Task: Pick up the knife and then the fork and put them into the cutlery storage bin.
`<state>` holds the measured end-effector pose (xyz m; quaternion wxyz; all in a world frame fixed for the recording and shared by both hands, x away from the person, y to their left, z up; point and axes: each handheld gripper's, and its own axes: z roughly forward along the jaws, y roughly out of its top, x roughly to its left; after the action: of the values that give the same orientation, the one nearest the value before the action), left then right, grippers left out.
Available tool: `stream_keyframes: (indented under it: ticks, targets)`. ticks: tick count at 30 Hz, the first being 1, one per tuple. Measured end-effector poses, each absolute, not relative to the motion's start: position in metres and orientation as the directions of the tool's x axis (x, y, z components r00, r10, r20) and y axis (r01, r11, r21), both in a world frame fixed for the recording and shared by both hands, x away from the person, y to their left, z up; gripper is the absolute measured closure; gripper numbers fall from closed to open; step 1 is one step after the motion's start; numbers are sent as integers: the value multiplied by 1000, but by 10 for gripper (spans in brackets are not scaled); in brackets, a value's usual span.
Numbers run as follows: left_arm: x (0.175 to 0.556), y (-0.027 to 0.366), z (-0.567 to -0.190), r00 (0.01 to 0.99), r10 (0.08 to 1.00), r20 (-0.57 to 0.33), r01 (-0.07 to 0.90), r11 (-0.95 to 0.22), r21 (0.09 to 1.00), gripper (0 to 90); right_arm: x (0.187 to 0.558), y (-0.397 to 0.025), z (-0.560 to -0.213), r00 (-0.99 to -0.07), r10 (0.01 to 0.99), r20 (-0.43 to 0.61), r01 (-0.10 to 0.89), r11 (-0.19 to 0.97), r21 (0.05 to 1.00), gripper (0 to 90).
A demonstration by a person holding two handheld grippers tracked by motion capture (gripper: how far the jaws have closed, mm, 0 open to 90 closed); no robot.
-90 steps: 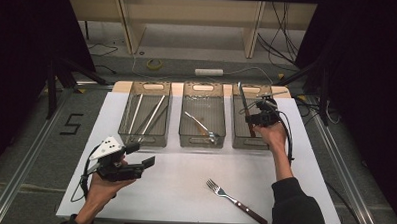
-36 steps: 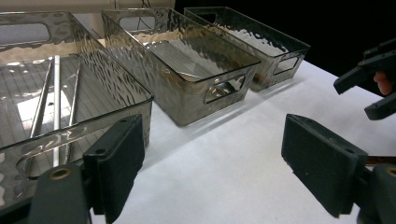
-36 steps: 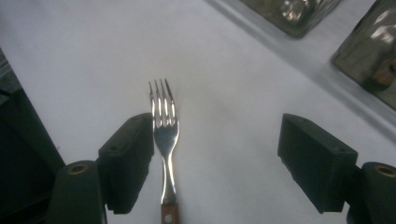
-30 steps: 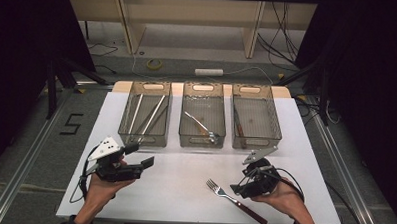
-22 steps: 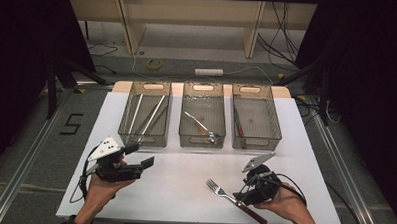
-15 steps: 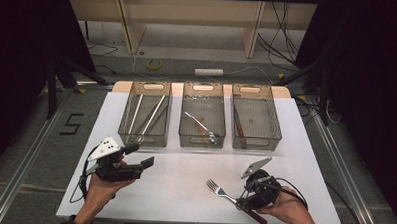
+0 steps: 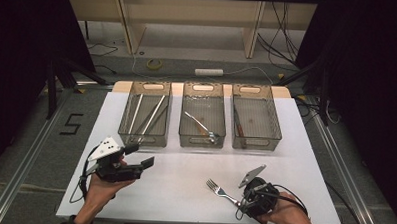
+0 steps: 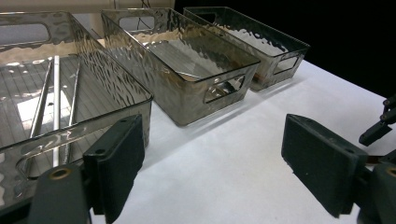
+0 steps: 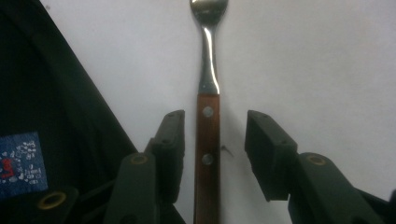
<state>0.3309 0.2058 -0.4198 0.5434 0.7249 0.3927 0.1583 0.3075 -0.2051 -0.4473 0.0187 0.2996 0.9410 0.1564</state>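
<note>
A fork [image 7: 218, 189] with a wooden handle lies on the white table near its front edge, tines pointing to the far left. My right gripper [image 7: 243, 203] is low over the handle. In the right gripper view the wooden handle [image 9: 207, 140] runs between the two jaws of my right gripper [image 9: 214, 122]. The jaws are open, with a narrow gap at the left one and a wider gap at the right. My left gripper [image 7: 139, 157] hovers over the front left of the table, open and empty, its jaws [image 8: 210, 154] spread wide.
Three clear bins stand in a row across the table. The left bin [image 7: 143, 140] holds long metal rods [image 8: 56, 93], the middle bin [image 7: 201, 143] a fork [image 7: 202, 126], the right bin [image 7: 258, 143] a wood-handled utensil [image 7: 237, 124]. Dark cloth [image 9: 42, 116] borders the table's front edge.
My right gripper came down from the right bin to the fork and has settled lower, straddling its handle. The left gripper has stayed still.
</note>
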Motion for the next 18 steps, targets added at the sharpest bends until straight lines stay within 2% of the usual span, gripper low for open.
stream_keyframes:
  ticks: [18]
  targets:
    - [331, 205, -420, 641, 741, -198, 398, -101, 912, 208, 303, -202, -456, -843, 537, 18, 524, 815, 246, 701]
